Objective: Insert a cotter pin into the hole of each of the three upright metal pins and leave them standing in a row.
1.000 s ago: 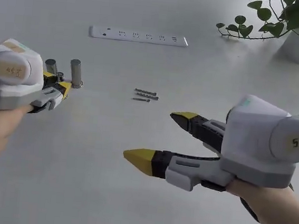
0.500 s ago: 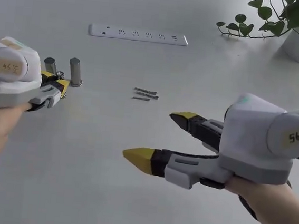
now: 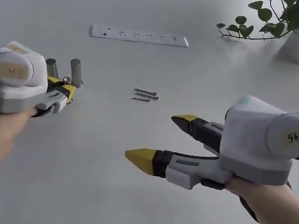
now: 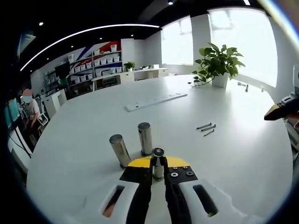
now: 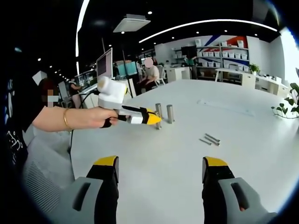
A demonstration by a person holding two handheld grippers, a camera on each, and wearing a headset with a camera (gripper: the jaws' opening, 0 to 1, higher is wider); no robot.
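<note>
Left tongs (image 4: 157, 167) clamped on a metal pin (image 4: 158, 156); right tongs (image 3: 160, 137) wide open, empty.
Held pin is upright, just near of the other two upright pins (image 3: 75, 72) at the far left. Three cotter pins (image 3: 145, 95) lie loose mid-tabletop (image 3: 131, 195), well apart to the right. You want the pin's hole turned toward the right tongs; pinch one cotter pin by its head end, tip free for the hole.

The right gripper (image 5: 161, 163) spreads its jaws wide along the bottom edge. Left of centre, the left gripper (image 5: 152, 119) pinches a metal pin (image 5: 159, 109). Cotter pins (image 5: 210, 139) lie right of centre.
</note>
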